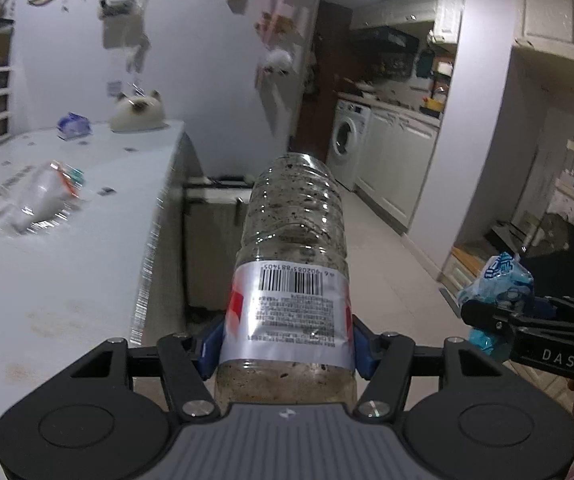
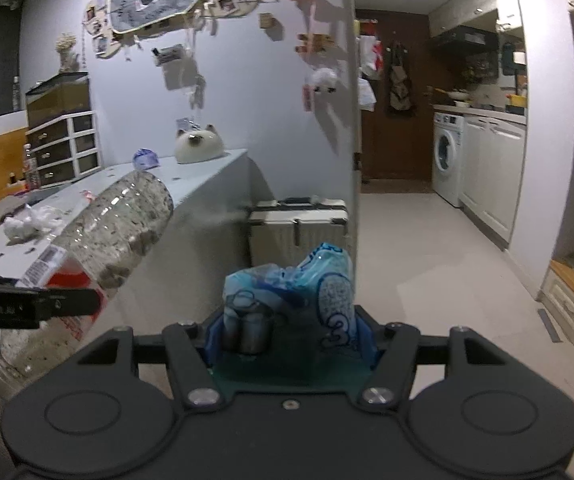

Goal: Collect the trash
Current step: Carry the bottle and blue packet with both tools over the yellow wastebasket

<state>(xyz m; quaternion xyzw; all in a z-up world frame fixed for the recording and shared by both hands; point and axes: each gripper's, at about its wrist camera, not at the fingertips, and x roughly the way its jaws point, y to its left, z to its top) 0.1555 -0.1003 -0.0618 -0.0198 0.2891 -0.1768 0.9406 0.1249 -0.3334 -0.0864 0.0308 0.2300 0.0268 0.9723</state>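
My left gripper point(image 1: 283, 344) is shut on a clear plastic bottle point(image 1: 295, 220) with a silver and red label; its speckled body points forward, away from the camera. The same bottle point(image 2: 115, 232) shows at the left of the right wrist view, held off the table's edge. My right gripper point(image 2: 289, 340) is shut on a crumpled blue and white plastic packet point(image 2: 311, 288). That packet point(image 1: 503, 280) and the right gripper point(image 1: 499, 320) appear at the right of the left wrist view. More trash lies on the white table point(image 1: 67, 280): a crushed clear bottle point(image 1: 47, 196) and crumpled white paper point(image 2: 31, 222).
A cat-shaped white ornament point(image 2: 199, 145) and a small blue packet point(image 2: 145, 159) sit at the table's far end. A pale suitcase point(image 2: 297, 226) stands on the floor beyond the table. Kitchen cabinets and a washing machine point(image 2: 447, 158) line the right side; open floor point(image 2: 427, 280) lies ahead.
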